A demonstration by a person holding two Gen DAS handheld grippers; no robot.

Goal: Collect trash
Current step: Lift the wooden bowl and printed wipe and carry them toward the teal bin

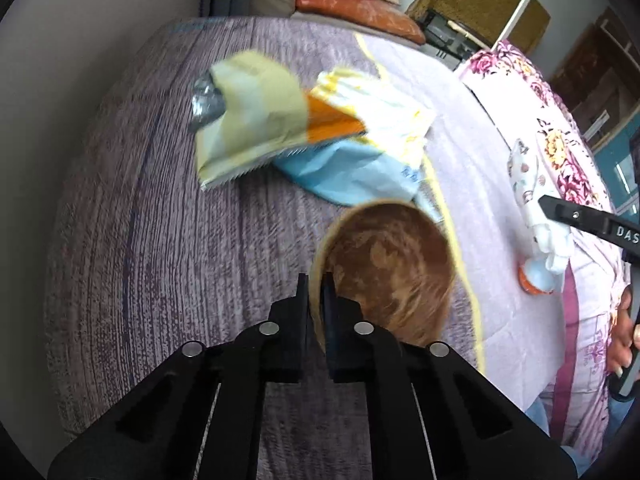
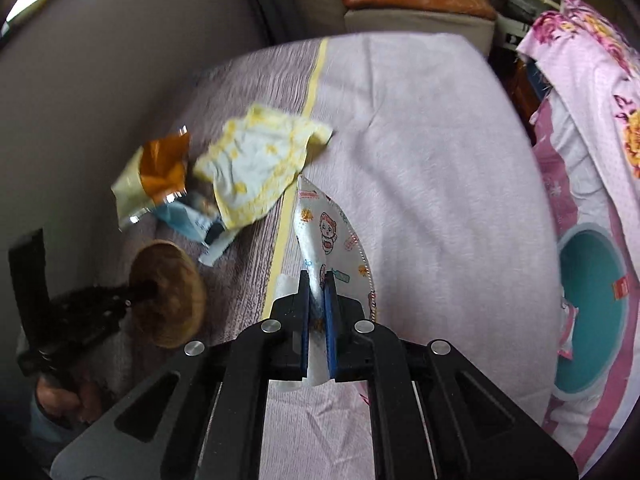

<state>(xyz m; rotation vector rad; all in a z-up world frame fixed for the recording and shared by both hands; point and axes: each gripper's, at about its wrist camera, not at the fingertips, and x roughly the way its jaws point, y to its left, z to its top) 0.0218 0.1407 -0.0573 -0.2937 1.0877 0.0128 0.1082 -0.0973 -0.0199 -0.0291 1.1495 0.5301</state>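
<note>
My left gripper (image 1: 316, 282) is shut on the near rim of a brown bowl (image 1: 384, 268), held tilted over the purple-grey bed cover. Beyond it lies a trash pile: a yellow-green snack bag (image 1: 256, 120), a white-and-yellow crumpled wrapper (image 1: 376, 108) and a blue wrapper (image 1: 352, 168). My right gripper (image 2: 318, 276) is shut on a white face mask with cartoon prints (image 2: 332, 232), lifted above the pale pink blanket. In the right wrist view the left gripper (image 2: 132, 300) and the bowl (image 2: 168, 288) are at the left, and the snack bag (image 2: 156, 172) lies behind them.
A pale pink blanket with a yellow border (image 2: 420, 140) covers the right half of the bed. A floral quilt (image 2: 592, 120) is bunched along the right side. An orange cushion (image 1: 352, 4) sits past the far edge. A grey wall (image 2: 100, 80) runs along the left.
</note>
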